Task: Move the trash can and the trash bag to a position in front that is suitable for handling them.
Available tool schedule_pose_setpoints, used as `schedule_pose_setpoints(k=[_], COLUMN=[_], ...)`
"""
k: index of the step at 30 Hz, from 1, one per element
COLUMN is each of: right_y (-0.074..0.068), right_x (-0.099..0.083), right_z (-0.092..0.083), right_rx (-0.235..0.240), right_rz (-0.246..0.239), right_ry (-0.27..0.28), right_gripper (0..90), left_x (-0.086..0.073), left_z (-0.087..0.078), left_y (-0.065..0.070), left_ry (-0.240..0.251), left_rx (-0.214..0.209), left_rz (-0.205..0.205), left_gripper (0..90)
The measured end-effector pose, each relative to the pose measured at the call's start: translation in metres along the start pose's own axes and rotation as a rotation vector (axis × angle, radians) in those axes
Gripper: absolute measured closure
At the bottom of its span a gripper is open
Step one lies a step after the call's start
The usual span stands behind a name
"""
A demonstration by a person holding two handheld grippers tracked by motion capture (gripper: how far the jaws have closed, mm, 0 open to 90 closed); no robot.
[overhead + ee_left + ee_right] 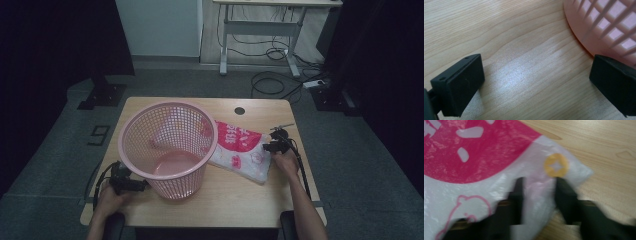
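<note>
A pink mesh basket (196, 132) stands upright on the left half of the wooden table (230, 197). A white plastic bag (242, 150) with a red print lies flat beside its right side. My left gripper (136, 186) rests on the table at the basket's lower left. Its jaws are wide open over bare wood (536, 72), and the basket's base (604, 22) is just beyond the right jaw. My right gripper (274, 145) is at the bag's right edge. Its blurred jaws (537, 181) stand a narrow gap apart with bag film (474, 152) between them, near a yellow ring print (556, 165). Whether the pads press the film is hidden by blur.
A round dark cable hole (240, 110) sits near the table's far edge. Beyond the table are a desk frame (260, 30), cables on the floor (272, 82) and a black stand base (102, 95) at the left. Bare wood lies along the near edge.
</note>
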State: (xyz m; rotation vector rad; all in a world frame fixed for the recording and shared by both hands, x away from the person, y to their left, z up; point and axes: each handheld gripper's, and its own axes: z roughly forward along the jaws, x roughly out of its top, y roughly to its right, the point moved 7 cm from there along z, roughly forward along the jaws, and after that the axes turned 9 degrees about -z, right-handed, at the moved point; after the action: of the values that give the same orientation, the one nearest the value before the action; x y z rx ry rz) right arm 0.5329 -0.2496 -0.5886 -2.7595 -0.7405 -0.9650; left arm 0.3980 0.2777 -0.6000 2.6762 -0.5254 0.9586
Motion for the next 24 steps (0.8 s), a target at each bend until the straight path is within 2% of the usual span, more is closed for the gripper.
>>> schedule_pose_setpoints(k=[2,3,4,5,6,7,8,9,10,11,13,14,15,16,18,19,20,21,22,23,24], right_y=[-0.005,-0.016,-0.016,-0.031,-0.031,-0.050,-0.059,-0.066,-0.071,-0.071,-0.067,-0.060,-0.045,-0.045,-0.036,-0.034,-0.031,-0.031,-0.031,-0.032,-0.032], right_x=[-0.005,-0.014,-0.014,-0.027,-0.027,-0.043,-0.051,-0.058,-0.061,-0.061,-0.057,-0.051,-0.036,-0.036,-0.024,-0.020,-0.016,-0.016,-0.016,-0.017,-0.018], right_z=[-0.005,-0.014,-0.014,-0.025,-0.025,-0.038,-0.045,-0.052,-0.058,-0.058,-0.068,-0.071,-0.069,-0.069,-0.057,-0.049,-0.033,-0.027,-0.027,-0.021,-0.018], right_rx=[-0.003,0.001,0.001,0.012,0.012,0.072,0.106,0.126,0.117,0.117,0.083,0.050,-0.018,-0.018,-0.018,-0.002,0.001,0.010,0.010,0.030,0.057], right_rz=[-0.041,-0.088,-0.088,-0.137,-0.137,-0.149,-0.164,-0.187,-0.209,-0.209,-0.217,-0.208,-0.199,-0.199,-0.183,-0.174,-0.183,-0.180,-0.180,-0.179,-0.163], right_ry=[-0.021,-0.046,-0.046,-0.054,-0.054,-0.050,-0.057,-0.075,-0.079,-0.079,-0.051,-0.034,-0.015,-0.015,-0.009,-0.016,-0.041,-0.065,-0.065,-0.080,-0.066], right_gripper=[80.8,82.2,82.2,82.3,82.3,81.0,78.6,73.9,67.0,67.0,54.4,47.1,40.0,40.0,36.3,36.2,37.4,43.4,43.4,52.1,60.5], left_x=[0.000,0.000,0.000,0.000,0.000,0.000,0.000,0.000,0.000,0.000,0.000,0.000,0.000,0.000,0.000,0.000,0.000,0.000,0.000,0.000,0.000], left_z=[0.000,0.000,0.000,0.000,0.000,0.000,0.000,0.000,0.000,0.000,0.000,0.000,0.000,0.000,0.000,0.000,0.000,0.000,0.000,0.000,0.000], left_y=[0.000,0.001,0.001,0.001,0.001,0.001,0.001,0.001,0.001,0.001,0.001,0.001,0.001,0.001,0.001,0.001,0.001,0.001,0.001,0.001,0.001], left_ry=[0.000,0.000,0.000,-0.002,-0.002,0.000,0.000,0.000,0.000,0.000,0.000,0.000,0.001,0.001,-0.002,-0.002,-0.002,-0.002,-0.002,-0.002,-0.002], left_rx=[0.001,0.001,0.001,0.002,0.002,0.004,0.004,0.004,0.004,0.004,0.004,0.004,0.004,0.004,0.003,0.003,0.003,0.003,0.003,0.003,0.004], left_rz=[0.000,-0.006,-0.006,-0.006,-0.006,-0.006,-0.006,-0.006,-0.006,-0.006,-0.007,-0.007,-0.007,-0.007,-0.007,-0.007,-0.007,-0.007,-0.007,-0.008,-0.008], left_gripper=[0.0,0.0,0.0,0.0,0.0,0.0,0.0,0.0,0.0,0.0,0.0,0.0,0.0,0.0,0.0,0.0,0.0,0.0,0.0,0.0,0.0])
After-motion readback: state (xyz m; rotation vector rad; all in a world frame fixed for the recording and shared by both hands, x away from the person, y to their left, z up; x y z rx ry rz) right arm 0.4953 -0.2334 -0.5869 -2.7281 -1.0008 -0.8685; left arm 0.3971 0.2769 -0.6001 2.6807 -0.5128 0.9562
